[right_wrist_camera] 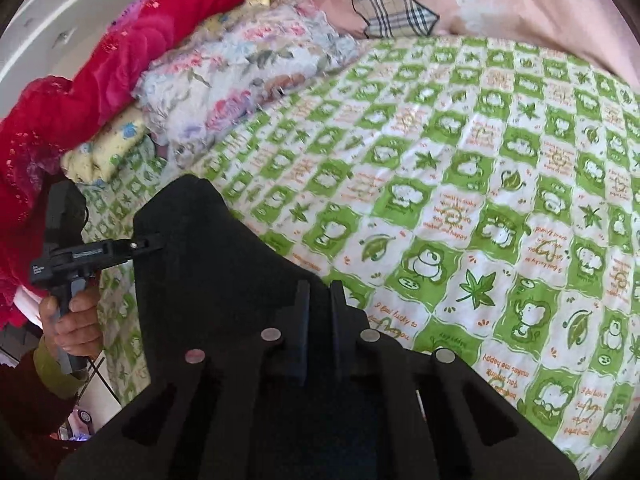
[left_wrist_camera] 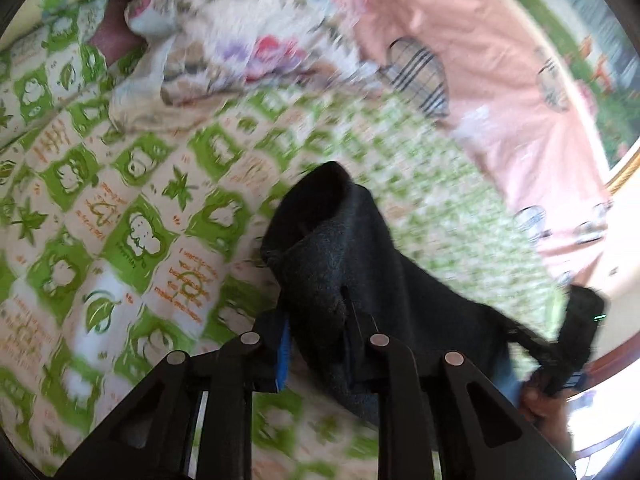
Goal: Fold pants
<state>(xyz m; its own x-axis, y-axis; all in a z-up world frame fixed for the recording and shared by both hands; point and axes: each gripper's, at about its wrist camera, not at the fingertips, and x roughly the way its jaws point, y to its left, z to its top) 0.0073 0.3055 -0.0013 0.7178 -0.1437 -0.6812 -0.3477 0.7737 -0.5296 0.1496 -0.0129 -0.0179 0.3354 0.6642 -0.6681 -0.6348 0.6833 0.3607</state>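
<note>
The dark pants [left_wrist_camera: 340, 248] hang between both grippers above a green-and-white patterned bedsheet [left_wrist_camera: 132, 208]. My left gripper [left_wrist_camera: 320, 316] is shut on one edge of the pants, which bunch up over its fingers. My right gripper [right_wrist_camera: 318, 300] is shut on the other edge of the pants [right_wrist_camera: 200, 264], which drape over its left finger. In the right wrist view the left gripper [right_wrist_camera: 148, 245] shows at the left, held by a hand and clamped on the cloth. In the left wrist view the right gripper [left_wrist_camera: 560, 360] shows at the lower right, its jaws hidden.
A floral quilt [right_wrist_camera: 248, 80], a red blanket [right_wrist_camera: 120, 52] and a yellow pillow [right_wrist_camera: 104, 148] are piled at the head of the bed. A pink duvet [left_wrist_camera: 500, 60] with a plaid heart patch lies along the far side. The bedsheet [right_wrist_camera: 480, 200] spreads to the right.
</note>
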